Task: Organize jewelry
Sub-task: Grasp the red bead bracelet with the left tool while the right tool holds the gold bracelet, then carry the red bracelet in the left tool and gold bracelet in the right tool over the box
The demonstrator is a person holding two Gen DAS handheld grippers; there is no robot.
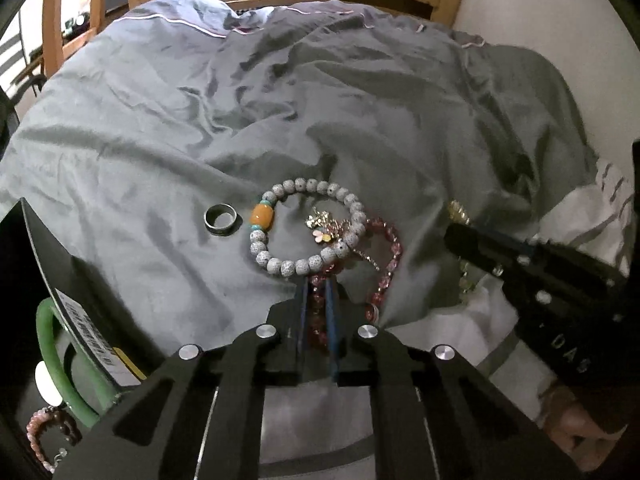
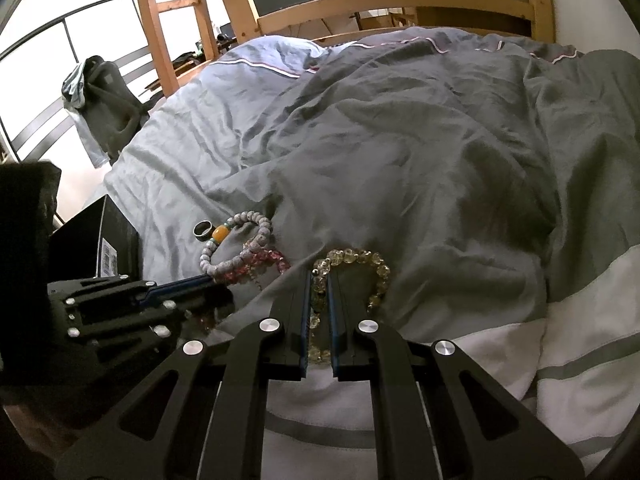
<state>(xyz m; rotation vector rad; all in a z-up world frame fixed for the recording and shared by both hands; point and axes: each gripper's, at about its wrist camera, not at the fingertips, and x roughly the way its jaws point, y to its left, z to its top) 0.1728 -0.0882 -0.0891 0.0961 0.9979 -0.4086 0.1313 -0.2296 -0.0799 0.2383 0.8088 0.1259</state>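
Left gripper [image 1: 316,280]: jaws pressed onto a pink crystal-bead bracelet [image 1: 386,264], pinching its near strand; the rest of the loop trailing toward 2 o'clock on the bed.
Right gripper [image 2: 319,276]: jaws pinching a yellow crystal-bead bracelet [image 2: 360,260], one strand between the blue pads, the loop curving away toward 1 o'clock.
Just beyond the left jaws: grey bead bracelet [image 1: 308,228] with an orange barrel bead, lying on the grey duvet [image 1: 160,128] and overlapping the pink one at its 4 o'clock edge; flower charm piece [image 1: 324,226] inside the ring of beads, touching both.
At 10 o'clock from the left jaws: dark metal ring [image 1: 220,219], apart from the bracelets.
At 8 o'clock: black box [image 1: 80,304] with a green bangle [image 1: 60,364] and a pink bead bracelet [image 1: 48,436] already inside; likely the destination.
Step in hand, as judged: lifting each pinched bracelet clear.
Doing it well: raise the left straight up and slowly, since the pink strand runs under the grey beads and may drag them or snag the charm; keep both grips firm on round, slippery beads; carry one at a time to the box.
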